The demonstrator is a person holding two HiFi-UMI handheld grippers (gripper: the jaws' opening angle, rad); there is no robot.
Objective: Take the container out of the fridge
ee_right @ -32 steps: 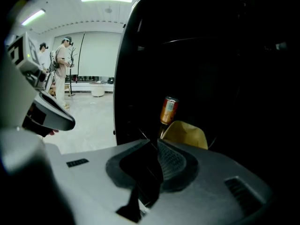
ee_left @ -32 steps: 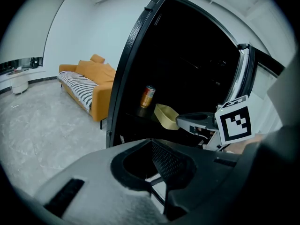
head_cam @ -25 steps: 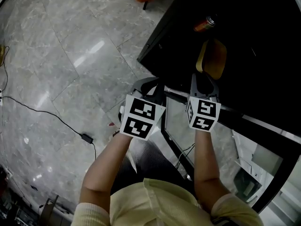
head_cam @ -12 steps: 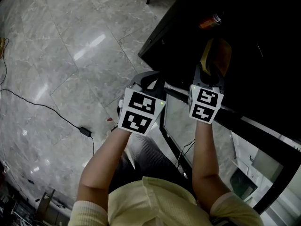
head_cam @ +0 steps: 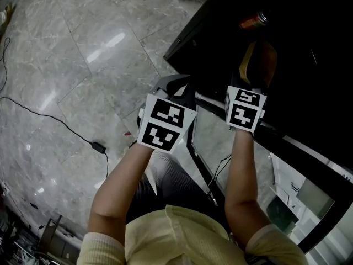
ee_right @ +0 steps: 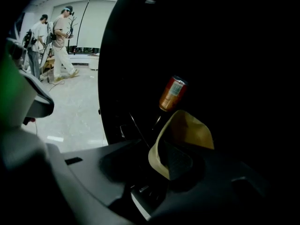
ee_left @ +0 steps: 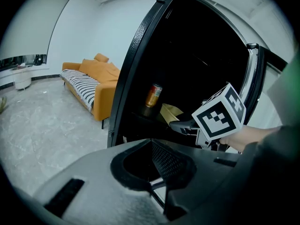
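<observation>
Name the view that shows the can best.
Right gripper view: the can is largest there, unobstructed, its orange side clear. The left gripper view shows it smaller; the head view shows it small, from above, near the top edge.

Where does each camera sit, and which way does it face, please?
Head view: on the person's head, looking steeply down over both forearms, the left tongs, the right tongs and the marble floor.
Left gripper view: on the left tongs, facing the open fridge and a sofa; its own jaws and the right tongs show.
Right gripper view: on the right tongs, facing into the fridge; the container's rim sits between its opening jaws.
Shared: all three show the can and container.
</observation>
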